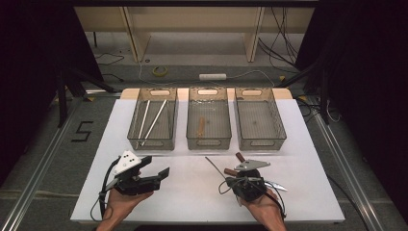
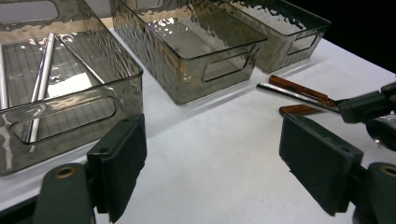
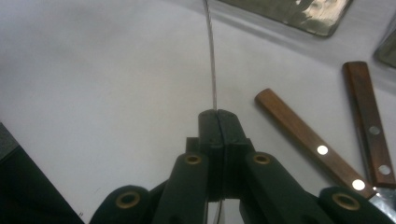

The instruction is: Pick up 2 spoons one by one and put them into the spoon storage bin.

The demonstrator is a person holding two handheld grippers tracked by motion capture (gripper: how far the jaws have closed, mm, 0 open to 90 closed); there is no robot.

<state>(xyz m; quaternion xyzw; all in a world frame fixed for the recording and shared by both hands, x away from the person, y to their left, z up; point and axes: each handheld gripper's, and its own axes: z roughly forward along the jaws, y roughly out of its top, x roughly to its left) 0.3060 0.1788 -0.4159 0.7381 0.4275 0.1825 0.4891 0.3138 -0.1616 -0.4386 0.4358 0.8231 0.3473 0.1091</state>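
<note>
My right gripper (image 1: 227, 180) is shut on one end of a thin metal skewer (image 1: 215, 167), which points away to the upper left over the white board. In the right gripper view the skewer (image 3: 212, 60) runs straight out from between the closed jaws. Two wooden-handled knives lie beside it, one handle (image 3: 308, 140) close by and the other handle (image 3: 369, 121) farther right. My left gripper (image 1: 156, 168) is open and holds nothing, low over the board's front left. Its pads (image 2: 121, 163) stand wide apart in the left gripper view.
Three clear bins stand in a row at the back. The left bin (image 1: 134, 137) holds two metal straws (image 1: 154, 120), the middle bin (image 1: 192, 139) a wooden stick (image 1: 201, 126), and the right bin (image 1: 279, 137) nothing. The white board (image 1: 192, 197) ends near my hands.
</note>
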